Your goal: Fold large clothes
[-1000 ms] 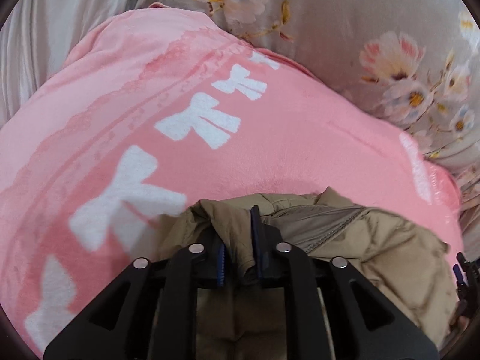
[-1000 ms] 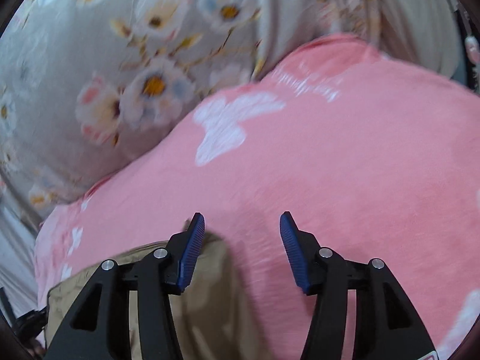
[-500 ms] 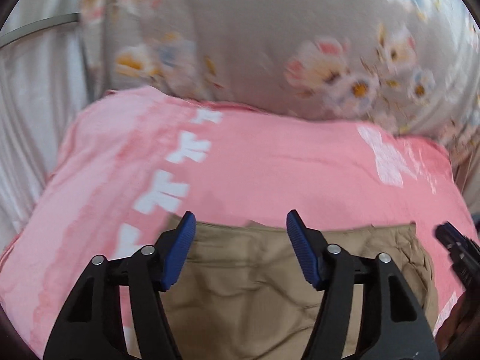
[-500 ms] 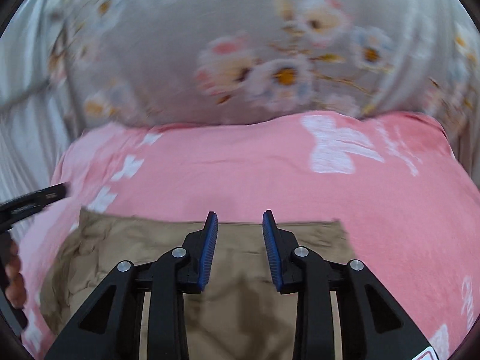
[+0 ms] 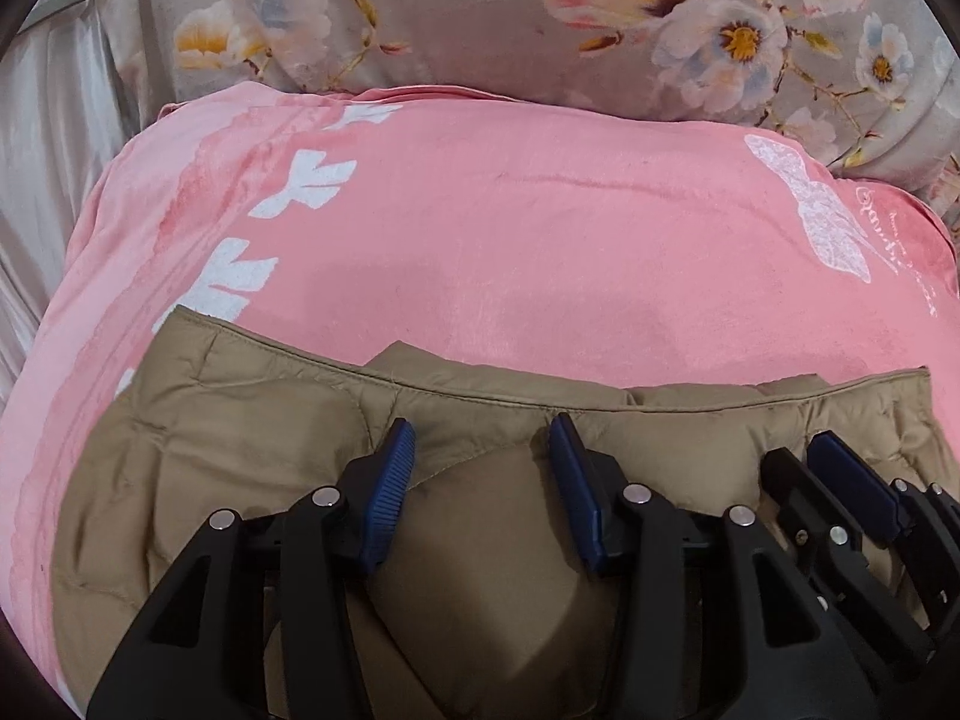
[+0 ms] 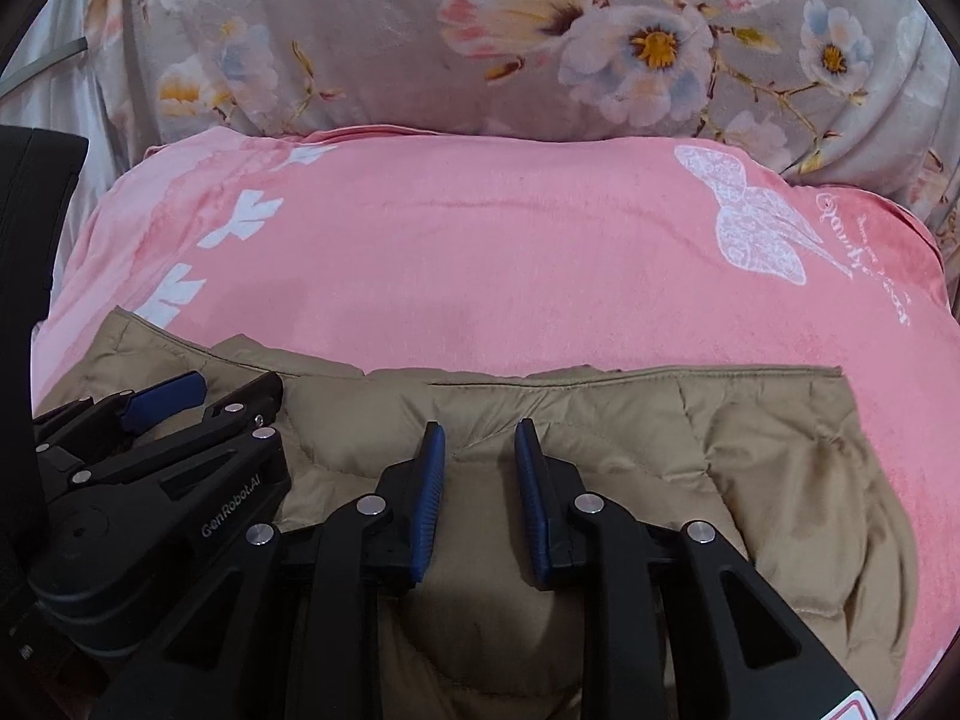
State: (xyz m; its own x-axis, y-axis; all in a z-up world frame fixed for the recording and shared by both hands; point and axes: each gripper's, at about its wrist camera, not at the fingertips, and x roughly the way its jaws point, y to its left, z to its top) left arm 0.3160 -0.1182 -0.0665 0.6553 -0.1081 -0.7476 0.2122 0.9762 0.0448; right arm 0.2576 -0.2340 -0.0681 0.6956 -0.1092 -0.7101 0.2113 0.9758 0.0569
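Observation:
A tan quilted jacket (image 5: 240, 456) lies folded on a pink blanket (image 5: 540, 252), its straight far edge running left to right; it also shows in the right wrist view (image 6: 750, 450). My left gripper (image 5: 483, 438) is open and empty, low over the jacket's middle. My right gripper (image 6: 480, 438) is open a little and empty, over the jacket beside the left one. The right gripper's fingers (image 5: 846, 480) show at the right of the left wrist view. The left gripper's fingers (image 6: 168, 390) show at the left of the right wrist view.
The pink blanket (image 6: 510, 252) with white bow and butterfly prints covers the bed. A grey floral pillow (image 5: 600, 30) lies behind it, also in the right wrist view (image 6: 540, 30). Pale sheet folds (image 5: 48, 138) are at the far left.
A second ago my left gripper was shut on the jacket; it has let go and opened. Both grippers have moved close together over the laid-flat jacket. The right gripper has narrowed.

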